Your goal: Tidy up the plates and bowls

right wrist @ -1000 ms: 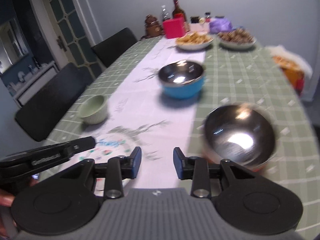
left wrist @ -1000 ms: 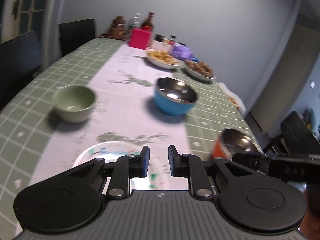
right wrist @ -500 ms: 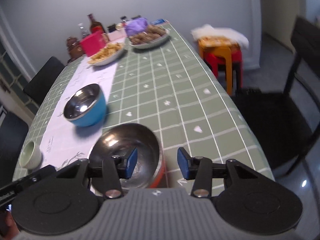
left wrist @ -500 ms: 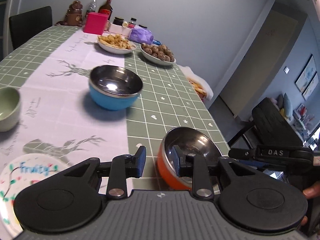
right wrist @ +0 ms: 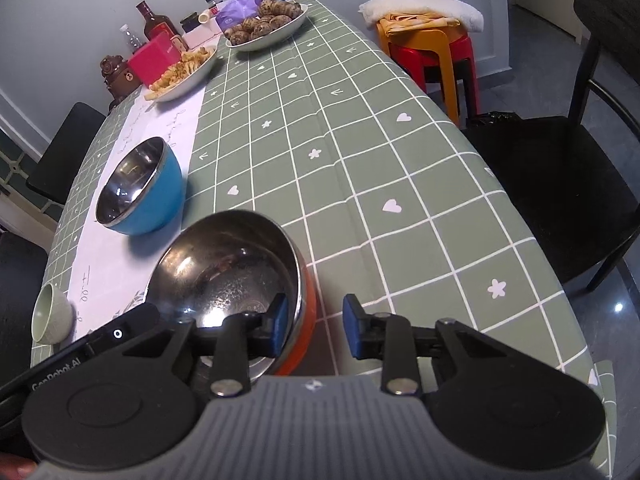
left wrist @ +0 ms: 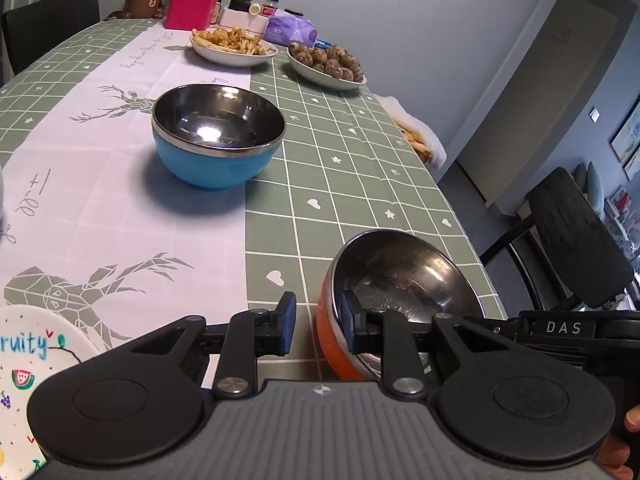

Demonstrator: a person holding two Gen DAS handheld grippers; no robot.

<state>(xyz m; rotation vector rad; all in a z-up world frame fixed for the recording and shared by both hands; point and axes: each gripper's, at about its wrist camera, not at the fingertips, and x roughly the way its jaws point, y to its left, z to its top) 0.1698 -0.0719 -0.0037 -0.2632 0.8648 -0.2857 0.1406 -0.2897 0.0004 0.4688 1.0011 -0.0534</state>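
Note:
An orange bowl with a steel inside point(left wrist: 400, 276) point(right wrist: 228, 268) stands near the table's front right edge. My left gripper point(left wrist: 318, 322) is open, its jaws astride the bowl's left rim, one finger outside and one inside. My right gripper point(right wrist: 314, 326) is open, astride the bowl's right rim. A blue steel-lined bowl point(left wrist: 218, 136) point(right wrist: 136, 188) stands further back on the white runner. A white "Fruity" plate point(left wrist: 28, 364) lies at the front left. A small green cup point(right wrist: 52, 318) sits at the left.
Dishes of fries point(left wrist: 232, 44) and round brown food point(left wrist: 328, 64) stand at the far end with a pink box point(left wrist: 190, 8), bottles and jars. A black chair point(right wrist: 560, 168) and stacked stools point(right wrist: 432, 48) stand right of the table.
Both grippers moved in on the orange bowl and now straddle its rim from opposite sides. The left view swung right, away from the green cup and the plate.

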